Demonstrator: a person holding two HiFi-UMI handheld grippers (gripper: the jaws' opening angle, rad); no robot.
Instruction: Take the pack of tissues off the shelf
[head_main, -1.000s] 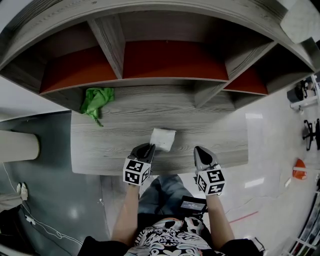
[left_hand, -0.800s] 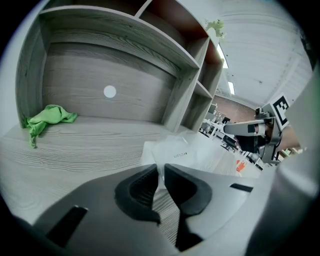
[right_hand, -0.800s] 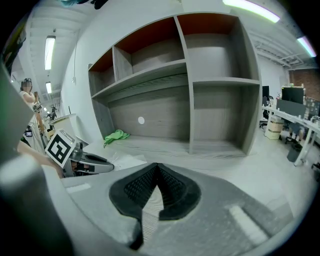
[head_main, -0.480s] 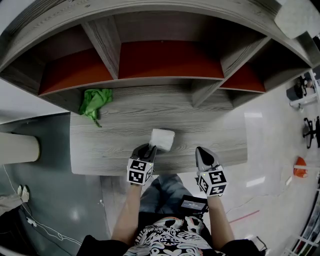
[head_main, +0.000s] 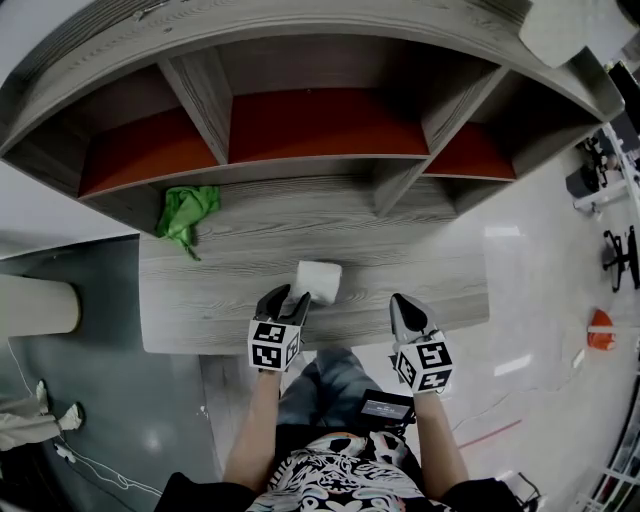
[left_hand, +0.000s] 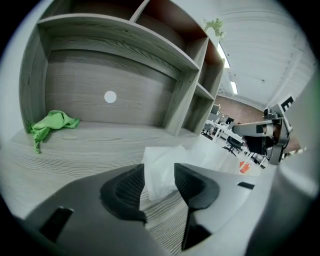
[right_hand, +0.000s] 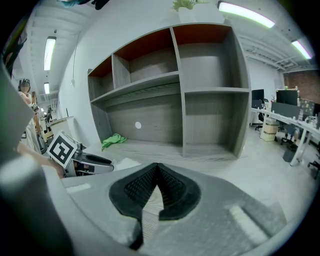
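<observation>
The left gripper's (head_main: 290, 296) jaws are opening. A second ago they were pinched on the near corner of the pack of tissues (head_main: 318, 282). Now the fingers are spreading apart, and that corner is sitting loose between them, no longer squeezed. The pack is lying flat on the grey wooden ledge (head_main: 430, 270), directly ahead of the left fingertips, and is staying in much the same spot as before. The right gripper (head_main: 405, 312) is hovering to the right of the pack, clear of it, with its fingers together on nothing. A green cloth (head_main: 186, 212) is lying well ahead and to the left of the left fingers. Judging by this, the pack is already down from the shelf compartments (head_main: 330, 125) and is being let go. The task looks all but finished, with only backing the left gripper away remaining.
</observation>
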